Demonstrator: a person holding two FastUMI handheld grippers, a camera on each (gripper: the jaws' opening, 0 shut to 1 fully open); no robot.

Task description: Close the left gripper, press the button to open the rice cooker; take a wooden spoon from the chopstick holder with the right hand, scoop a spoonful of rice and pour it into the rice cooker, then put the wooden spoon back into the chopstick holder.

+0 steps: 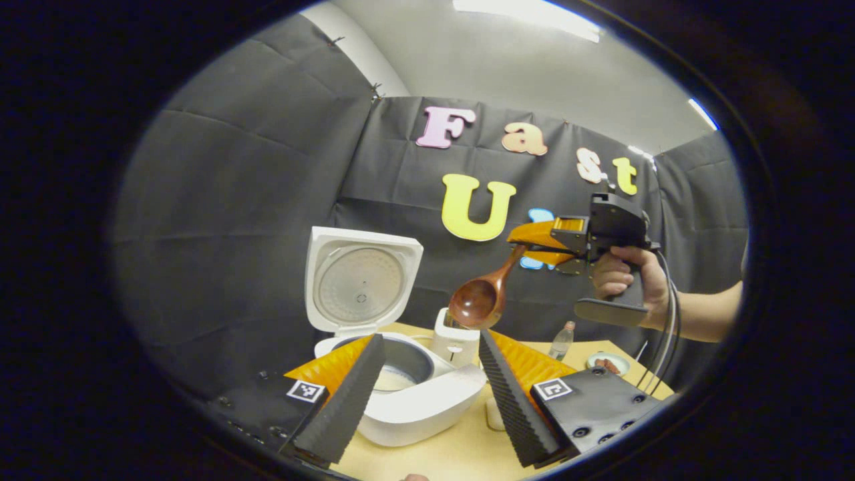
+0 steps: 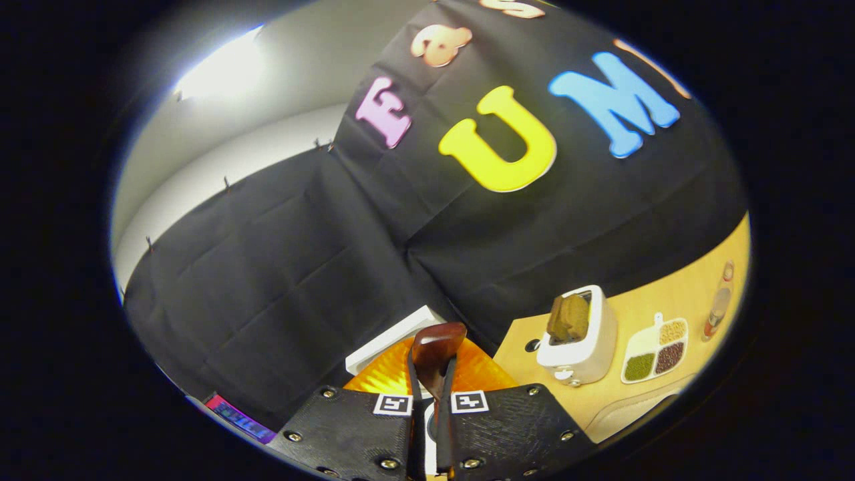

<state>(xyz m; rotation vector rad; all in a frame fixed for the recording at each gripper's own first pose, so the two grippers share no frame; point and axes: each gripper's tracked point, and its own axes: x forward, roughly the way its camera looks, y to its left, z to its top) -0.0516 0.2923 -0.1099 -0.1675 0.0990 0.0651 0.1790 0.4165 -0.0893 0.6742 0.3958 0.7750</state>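
Observation:
The white rice cooker (image 1: pixel 414 401) stands open on the table, its lid (image 1: pixel 361 280) upright and a pale layer low in the inner pot (image 1: pixel 394 379). My left gripper (image 1: pixel 431 394) is open, its fingers on either side of the cooker and not touching it. Above and behind the cooker, a hand holds my right gripper (image 1: pixel 528 247), shut on the handle of a dark wooden spoon (image 1: pixel 475 302). The spoon's bowl hangs down tilted and I see no rice in it. In the right gripper view, my right gripper (image 2: pixel 431 401) clamps the spoon (image 2: pixel 437 347) above the lid's white edge (image 2: pixel 391 342).
A white toaster (image 2: pixel 580 337) holding bread stands at the back of the wooden table (image 2: pixel 668 294), also seen as the toaster (image 1: pixel 455 339) behind the spoon. A divided dish of beans (image 2: pixel 656 351), a bottle (image 2: pixel 720 300) and a small plate (image 1: pixel 608 364) lie to the right.

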